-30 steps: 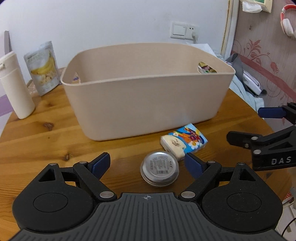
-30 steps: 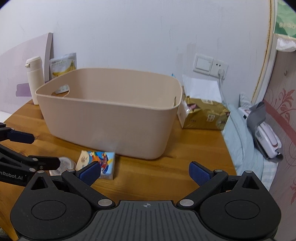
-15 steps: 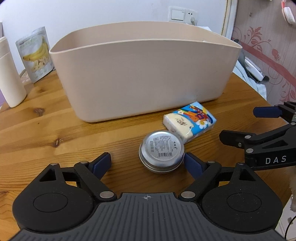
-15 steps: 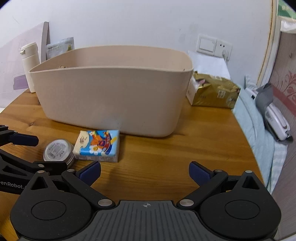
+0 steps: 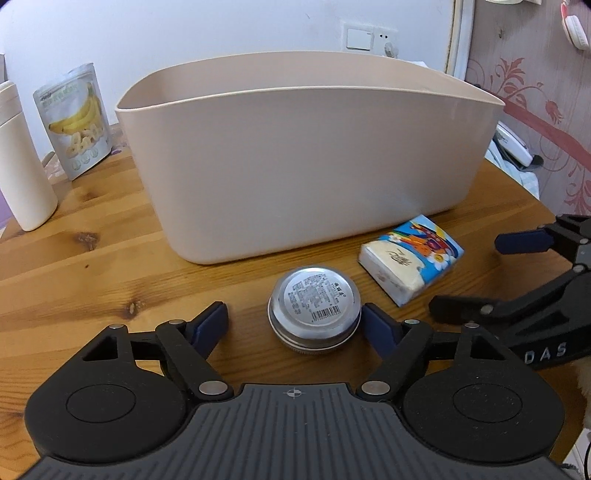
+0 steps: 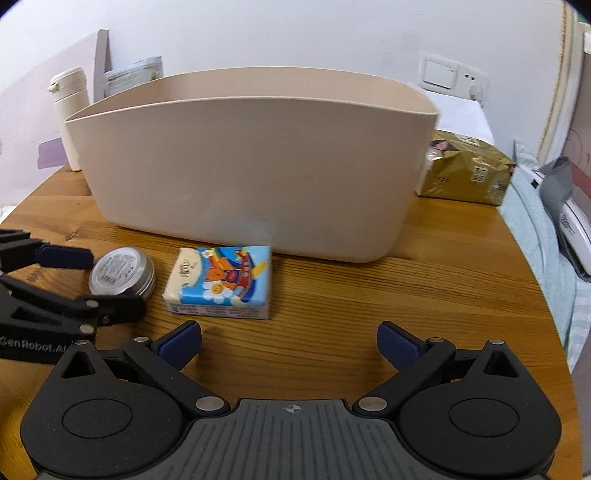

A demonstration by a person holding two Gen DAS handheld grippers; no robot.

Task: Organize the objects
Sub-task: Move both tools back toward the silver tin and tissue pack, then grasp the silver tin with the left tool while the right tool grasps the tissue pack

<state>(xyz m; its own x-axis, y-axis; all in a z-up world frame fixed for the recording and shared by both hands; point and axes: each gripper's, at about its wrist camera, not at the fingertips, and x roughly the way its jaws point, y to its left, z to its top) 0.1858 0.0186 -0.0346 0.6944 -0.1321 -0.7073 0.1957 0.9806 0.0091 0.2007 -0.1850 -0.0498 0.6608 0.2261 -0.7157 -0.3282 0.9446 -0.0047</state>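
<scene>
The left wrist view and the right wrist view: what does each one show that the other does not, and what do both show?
Only the left wrist view shows the banana picture on the snack bag and headphones on the wall. Only the right wrist view shows the gold package beside the tub. Both show the beige tub, the round tin, the tissue pack, the white bottle and the wooden table.
</scene>
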